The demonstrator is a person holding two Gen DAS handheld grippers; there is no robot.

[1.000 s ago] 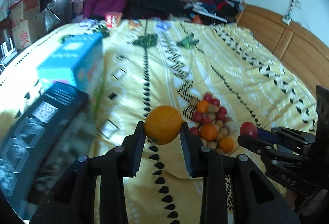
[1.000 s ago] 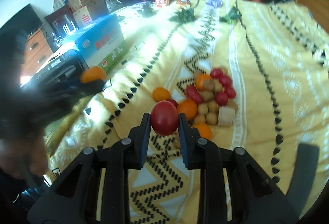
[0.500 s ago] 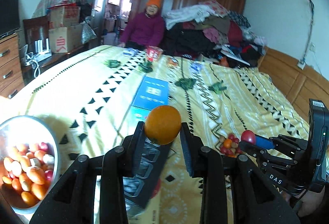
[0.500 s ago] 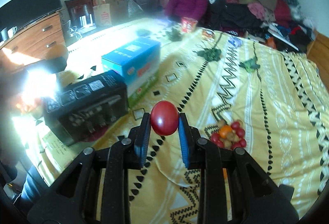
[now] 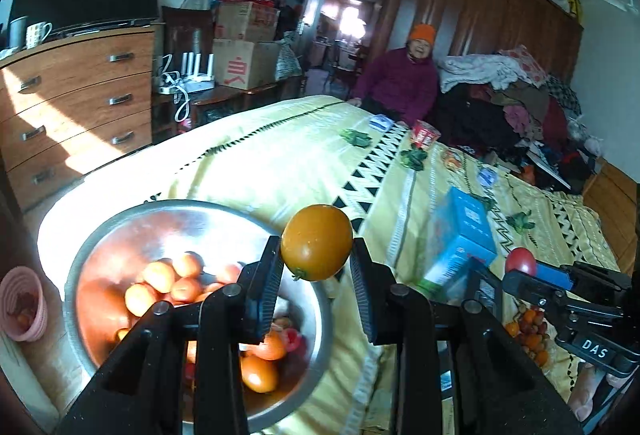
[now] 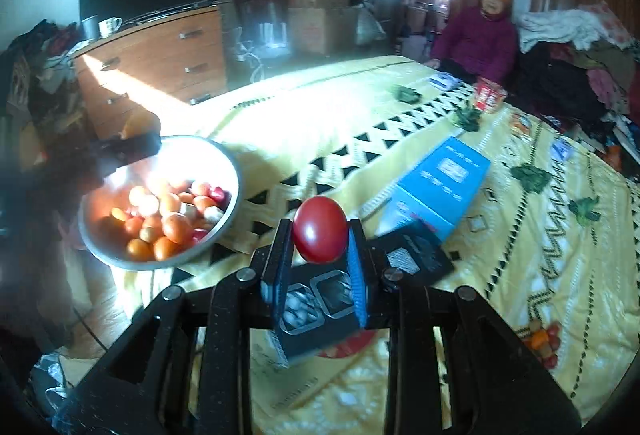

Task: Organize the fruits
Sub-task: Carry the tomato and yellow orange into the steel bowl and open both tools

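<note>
My left gripper (image 5: 317,259) is shut on an orange fruit (image 5: 317,241), held just above the right rim of a metal bowl (image 5: 100,235) with several orange and red fruits in it. My right gripper (image 6: 320,247) is shut on a red fruit (image 6: 320,228), held above the bed, right of the same bowl (image 6: 234,171). The right gripper also shows in the left wrist view (image 5: 532,275). A small pile of loose fruits (image 6: 542,343) lies on the yellow bedspread at the far right, and shows in the left wrist view (image 5: 528,331) too.
A black box (image 6: 400,267) and a blue box (image 6: 440,183) lie on the bed between bowl and pile. A pink basket (image 5: 22,303) sits on the floor at left. A wooden dresser (image 5: 76,95) stands left. A person in purple (image 5: 400,83) sits at the bed's far end.
Both grippers swung left from the fruit pile toward the metal bowl, each still holding its fruit. The bowl is now close under my left gripper.
</note>
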